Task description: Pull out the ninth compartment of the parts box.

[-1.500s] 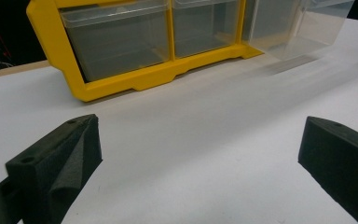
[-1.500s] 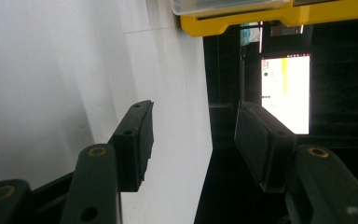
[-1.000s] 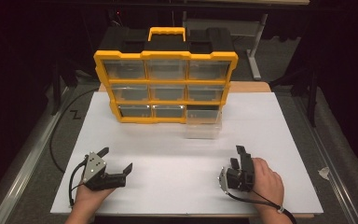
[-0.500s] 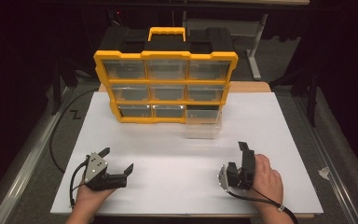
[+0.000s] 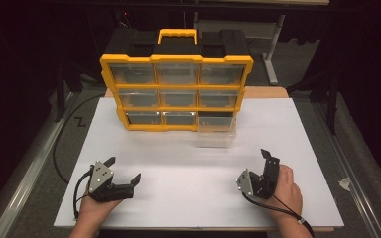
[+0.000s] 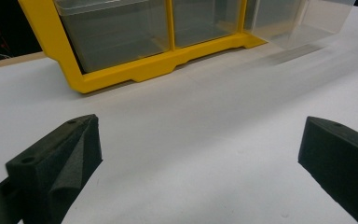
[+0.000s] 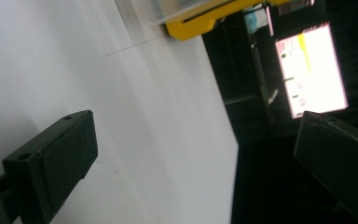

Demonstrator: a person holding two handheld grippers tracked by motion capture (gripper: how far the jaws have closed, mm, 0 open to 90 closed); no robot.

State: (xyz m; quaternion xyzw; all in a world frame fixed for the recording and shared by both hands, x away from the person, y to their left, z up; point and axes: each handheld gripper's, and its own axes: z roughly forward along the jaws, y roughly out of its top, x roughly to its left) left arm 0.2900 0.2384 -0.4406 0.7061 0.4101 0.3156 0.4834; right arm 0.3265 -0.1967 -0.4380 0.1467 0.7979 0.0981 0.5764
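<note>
We work on a white board (image 5: 178, 168) laid over a table, with a strip of bare wood (image 5: 265, 92) showing at its far edge. Dark floor and black surroundings ring the table, a metal rail (image 5: 25, 171) runs along the left side, and the right gripper view catches a lit screen (image 7: 310, 70) off in the dark.

At the far middle of the board stands a yellow organizer (image 5: 176, 91) with a yellow handle on its black top. It holds 9 clear drawers in 3 rows of 3. The bottom right clear drawer (image 5: 217, 133) is drawn well out toward us, and it looks empty; the other 8 sit flush in the frame. In the left gripper view the organizer's yellow base rests flat on the white board.

Our left gripper (image 5: 124, 171) sits low at the near left of the board, jaws spread wide with nothing between them. Our right gripper (image 5: 269, 157) is at the near right, rolled onto its side, jaws also wide apart and empty. Both are well apart from the organizer.
</note>
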